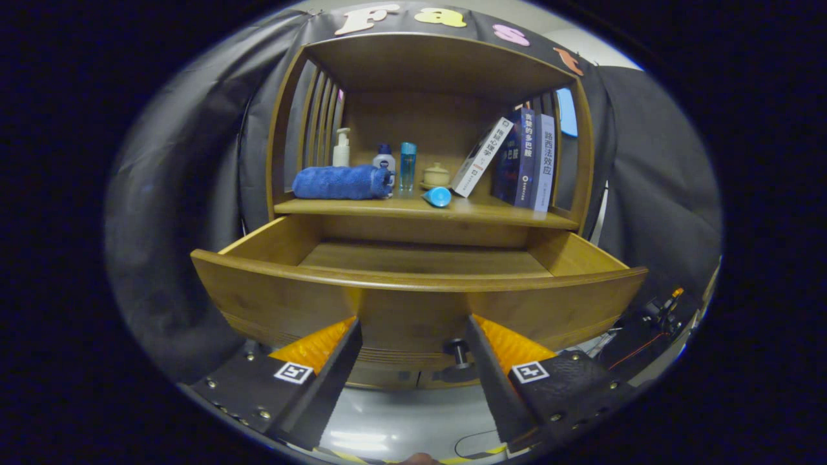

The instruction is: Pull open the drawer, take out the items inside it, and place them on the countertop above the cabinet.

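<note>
Wooden drawer [413, 303] of the brown cabinet [284, 129] is pulled out, curved front panel facing the gripper [413, 336]; what shows of its floor is bare wood grain. Gripper fingers are spread apart, holding nothing, tips just short of the drawer front. Small dark cylindrical knob [458, 352] on the front sits between the fingers, close to the right one, not touched.

Counter [387, 207] above the drawer carries, left to right: rolled blue terry towel [341, 182] lying flat near the edge, white pump bottle [341, 148] behind it, white bottle with blue cap [384, 158], clear blue cylindrical bottle [408, 166], small cream lidded jar [437, 175], light blue rounded object [438, 196] tipped on its side near the edge, white book [481, 158] leaning right against upright dark blue books [523, 158].

Slatted wooden sides enclose the counter bay. Glossy grey floor [400, 420] below the fingers; cables [639, 349] near right.
</note>
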Demonstrator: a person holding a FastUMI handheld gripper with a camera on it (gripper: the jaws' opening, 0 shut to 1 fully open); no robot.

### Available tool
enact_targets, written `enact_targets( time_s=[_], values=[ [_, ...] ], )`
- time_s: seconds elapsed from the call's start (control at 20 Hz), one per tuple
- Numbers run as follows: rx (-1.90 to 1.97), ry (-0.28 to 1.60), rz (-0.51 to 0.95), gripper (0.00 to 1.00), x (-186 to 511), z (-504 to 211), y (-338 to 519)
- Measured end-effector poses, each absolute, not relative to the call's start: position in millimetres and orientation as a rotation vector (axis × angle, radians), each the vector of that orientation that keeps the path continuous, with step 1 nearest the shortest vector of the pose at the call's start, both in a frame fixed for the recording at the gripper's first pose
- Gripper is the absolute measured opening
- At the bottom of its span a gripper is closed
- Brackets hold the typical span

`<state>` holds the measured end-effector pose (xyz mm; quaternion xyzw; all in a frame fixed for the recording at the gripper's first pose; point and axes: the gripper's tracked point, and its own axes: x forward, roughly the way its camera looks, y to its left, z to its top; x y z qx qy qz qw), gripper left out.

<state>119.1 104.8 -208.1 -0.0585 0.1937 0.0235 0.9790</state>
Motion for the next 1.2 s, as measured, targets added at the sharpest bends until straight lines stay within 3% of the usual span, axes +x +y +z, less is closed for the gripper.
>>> enact_targets(
  time_s=[1.2],
  values=[
    [-0.057, 0.355, 0.076, 0.97, 142.7, -209.4, 101.6]
  ],
)
